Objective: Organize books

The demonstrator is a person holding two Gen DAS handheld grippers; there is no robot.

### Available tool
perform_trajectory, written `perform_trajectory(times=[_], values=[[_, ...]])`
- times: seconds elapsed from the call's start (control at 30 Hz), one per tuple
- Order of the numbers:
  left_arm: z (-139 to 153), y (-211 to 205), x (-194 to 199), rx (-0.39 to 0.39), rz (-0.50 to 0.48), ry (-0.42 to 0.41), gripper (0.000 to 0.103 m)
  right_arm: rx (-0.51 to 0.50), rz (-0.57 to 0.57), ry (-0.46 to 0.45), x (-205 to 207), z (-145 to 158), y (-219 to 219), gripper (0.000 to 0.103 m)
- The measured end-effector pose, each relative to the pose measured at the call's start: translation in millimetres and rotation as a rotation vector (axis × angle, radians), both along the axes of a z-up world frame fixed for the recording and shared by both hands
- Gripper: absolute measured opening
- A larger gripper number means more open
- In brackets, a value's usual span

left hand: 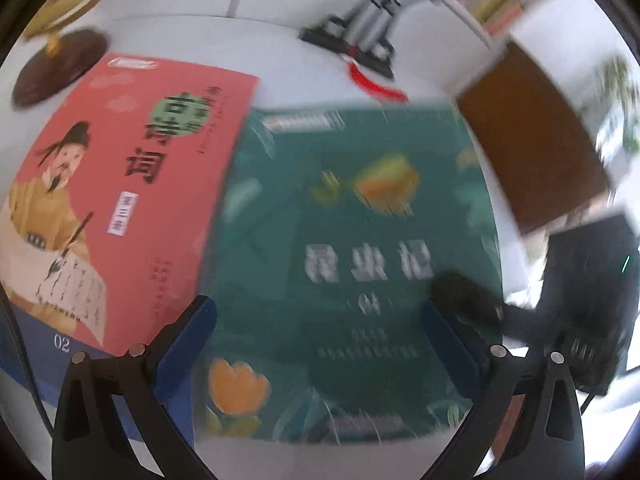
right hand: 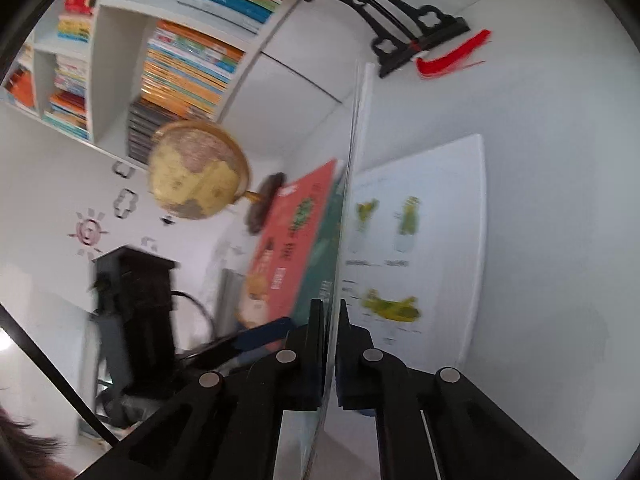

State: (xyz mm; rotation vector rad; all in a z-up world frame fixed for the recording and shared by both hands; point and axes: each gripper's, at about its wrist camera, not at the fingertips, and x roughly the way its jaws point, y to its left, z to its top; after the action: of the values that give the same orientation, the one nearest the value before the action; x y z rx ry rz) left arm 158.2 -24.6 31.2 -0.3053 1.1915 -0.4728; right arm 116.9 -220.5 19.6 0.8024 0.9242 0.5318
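Note:
A green book (left hand: 340, 220) with white lettering and orange flowers lies in the middle of the left wrist view. It overlaps a pink book (left hand: 132, 184) that shows a robed figure writing. My left gripper (left hand: 316, 308) hovers over the green book, open wide, with nothing between its blue pads. My right gripper (right hand: 330, 306) is shut on the thin edge of the green book (right hand: 352, 160), seen edge-on in the right wrist view. In the left wrist view the right gripper (left hand: 464, 296) is a dark blurred shape on the book's right edge. A white page (right hand: 432, 216) with plant pictures lies beside the pinched sheet.
A blue book (left hand: 40, 360) marked 02 lies under the pink book (right hand: 296, 240). On the white table (left hand: 280, 60) stand a globe (right hand: 196, 172) on its dark base (left hand: 60, 68) and a black fan stand (right hand: 416, 28) with a red tassel. Filled bookshelves (right hand: 120, 40) line the wall.

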Motion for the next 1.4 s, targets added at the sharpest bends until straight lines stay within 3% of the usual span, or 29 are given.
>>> perform_trajectory(times=[0.13, 0.27, 0.4, 0.5, 0.67, 0.73, 0.83, 0.87, 0.9, 0.93, 1.03, 1.13, 1.17, 1.27, 1.4], values=[[-1.3, 23.1, 7.7, -0.093, 0.085, 0.035, 0.102, 0.122, 0.003, -0.010, -12.0, 10.1, -10.3, 0.004], [-7.0, 26.7, 7.5, -0.156, 0.106, 0.043, 0.102, 0.176, 0.005, -0.020, -23.1, 17.8, -14.5, 0.004], [-19.4, 17.6, 10.2, -0.243, 0.099, 0.093, 0.102, 0.323, -0.007, -0.027, -31.0, 17.0, -19.9, 0.005], [-32.6, 16.2, 9.3, -0.390, 0.127, 0.144, 0.102, 0.352, -0.009, -0.045, -35.0, 22.7, -20.1, 0.006], [-34.6, 12.3, 6.0, -0.472, 0.163, 0.121, 0.102, 0.416, -0.013, -0.062, -39.8, 29.2, -28.3, 0.007], [-36.9, 10.6, 7.3, -0.550, 0.154, 0.163, 0.102, 0.409, 0.000, -0.066, -40.9, 35.0, -28.5, 0.007], [-49.0, 2.6, 3.0, -0.845, 0.124, 0.275, 0.102, 0.434, 0.001, -0.087, -42.4, 42.4, -28.9, 0.008], [-49.4, 1.4, 0.5, -0.881, 0.128, 0.284, 0.100, 0.446, 0.005, -0.100, -43.1, 45.6, -28.3, 0.008], [-44.7, 0.7, -3.2, -0.908, 0.150, 0.256, 0.089, 0.449, 0.008, -0.113, -43.6, 48.3, -27.8, 0.008], [-38.3, 3.2, -6.3, -0.875, 0.172, 0.220, 0.073, 0.442, 0.017, -0.125, -43.4, 52.1, -26.0, 0.009], [-14.9, 13.6, -13.8, -0.717, 0.209, 0.121, 0.043, 0.414, -0.001, -0.122, -41.9, 54.1, -27.9, 0.010], [9.4, 24.9, -17.9, -0.565, 0.232, 0.037, 0.027, 0.345, -0.032, -0.118, -41.7, 58.4, -32.2, 0.009], [19.7, 24.5, -19.0, -0.478, 0.214, 0.011, 0.025, 0.256, -0.044, -0.100, -40.7, 61.2, -29.7, 0.009], [34.0, 21.3, -17.2, -0.344, 0.179, -0.022, 0.025, 0.094, -0.049, -0.062, -36.1, 59.8, -15.8, 0.009], [37.9, 29.6, -17.9, -0.277, 0.184, -0.045, 0.025, -0.043, -0.029, -0.066, -32.4, 62.1, 12.7, 0.010]])
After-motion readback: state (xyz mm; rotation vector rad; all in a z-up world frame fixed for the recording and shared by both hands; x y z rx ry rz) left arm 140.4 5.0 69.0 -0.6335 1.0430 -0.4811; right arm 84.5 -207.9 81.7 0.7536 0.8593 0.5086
